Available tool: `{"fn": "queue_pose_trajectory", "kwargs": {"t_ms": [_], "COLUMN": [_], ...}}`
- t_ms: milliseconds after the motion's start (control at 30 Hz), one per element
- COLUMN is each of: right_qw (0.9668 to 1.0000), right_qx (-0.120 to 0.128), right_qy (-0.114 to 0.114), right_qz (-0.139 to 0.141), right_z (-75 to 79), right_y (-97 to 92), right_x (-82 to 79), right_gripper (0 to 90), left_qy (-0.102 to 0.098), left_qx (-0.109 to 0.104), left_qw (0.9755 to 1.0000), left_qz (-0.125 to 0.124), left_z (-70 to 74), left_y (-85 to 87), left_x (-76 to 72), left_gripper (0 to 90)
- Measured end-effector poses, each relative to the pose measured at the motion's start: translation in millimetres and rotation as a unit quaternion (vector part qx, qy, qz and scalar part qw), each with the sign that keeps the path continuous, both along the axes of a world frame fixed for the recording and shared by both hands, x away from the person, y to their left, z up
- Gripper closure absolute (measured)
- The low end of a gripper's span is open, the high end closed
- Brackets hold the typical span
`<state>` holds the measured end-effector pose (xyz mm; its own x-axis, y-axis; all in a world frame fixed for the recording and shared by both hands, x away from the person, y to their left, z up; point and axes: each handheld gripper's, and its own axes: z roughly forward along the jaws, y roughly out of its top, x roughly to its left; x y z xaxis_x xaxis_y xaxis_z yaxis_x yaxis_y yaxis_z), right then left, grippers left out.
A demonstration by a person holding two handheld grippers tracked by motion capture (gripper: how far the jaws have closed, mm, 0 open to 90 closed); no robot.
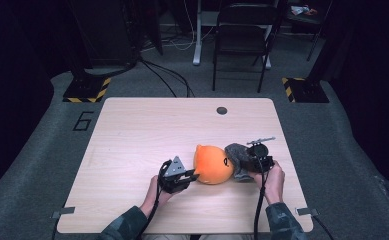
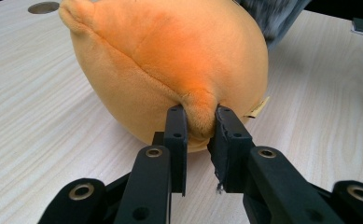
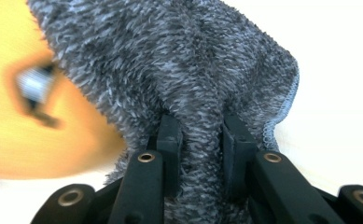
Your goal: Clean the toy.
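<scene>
Here the orange plush toy (image 1: 212,164) lies on the wooden table (image 1: 132,130), a little toward five o'clock of its middle. The left gripper (image 1: 191,176), at the toy's eight o'clock, pinches a fold of its orange fabric. The right gripper (image 1: 252,162), at the toy's three o'clock, is clamped on a grey fuzzy cloth (image 1: 237,159) that touches the toy.

from above, my table (image 1: 132,130) is the one bright patch, lit from overhead; the room around it sinks into near-black with a purple cast at the edges. the high view is soft and grainy. my left gripper view is crisp, evenly lit. my right gripper view is overexposed: white table glare, orange plush (image 3: 25,116) smeared by blur.
</scene>
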<state>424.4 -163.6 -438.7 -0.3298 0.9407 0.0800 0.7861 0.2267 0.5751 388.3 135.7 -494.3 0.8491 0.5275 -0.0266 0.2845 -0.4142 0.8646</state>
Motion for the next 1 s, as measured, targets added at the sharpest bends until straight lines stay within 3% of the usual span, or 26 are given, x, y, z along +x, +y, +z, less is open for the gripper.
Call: {"fn": "queue_pose_trajectory", "kwargs": {"t_ms": [100,200,300,400,500,567,733,833,1000], "right_qw": [0.9990,0.9971,0.9974,0.9980,0.9982,0.9981,0.9981,0.9981,0.9978], "right_qx": [0.030,0.029,0.017,0.019,0.019,0.016,0.018,0.017,0.018], "right_qy": [-0.018,-0.015,-0.008,-0.002,-0.002,-0.002,-0.002,-0.004,-0.006], "right_qz": [0.028,0.069,0.069,0.060,0.056,0.060,0.059,0.059,0.063], "right_z": [14.8,14.8,7.5,5.4,3.2,2.9,3.5,3.4,3.1], "right_y": [9.1,22.1,28.9,26.8,27.6,29.1,31.4,31.7,32.1], "right_x": [-6.7,-7.6,-2.0,5.4,11.1,13.6,14.9,14.8,14.0], "right_gripper": [72.2,72.3,72.4,72.4,72.5,72.5,72.5,72.5,72.5], "left_qy": [-0.002,-0.002,-0.009,-0.017,-0.030,-0.048,-0.089,-0.097,-0.097], "left_qx": [0.000,0.001,0.005,0.040,0.057,0.068,0.076,0.089,0.077], "left_qw": [1.0000,1.0000,0.9999,0.9990,0.9977,0.9962,0.9924,0.9908,0.9919], "left_qz": [0.000,0.002,0.008,0.010,0.020,0.026,0.036,0.030,0.028], "left_z": [-0.1,-0.5,-1.1,-2.9,-6.3,-5.7,-4.1,-7.2,-8.7], "left_y": [-0.5,-0.3,-0.8,-4.8,-10.1,-12.1,-14.4,-20.0,-20.4], "left_x": [-0.3,-0.2,-0.2,0.2,-1.7,-3.4,-3.7,-4.1,-2.7], "left_gripper": [76.3,75.7,70.0,52.2,41.8,39.8,39.7,43.8,59.9]}}
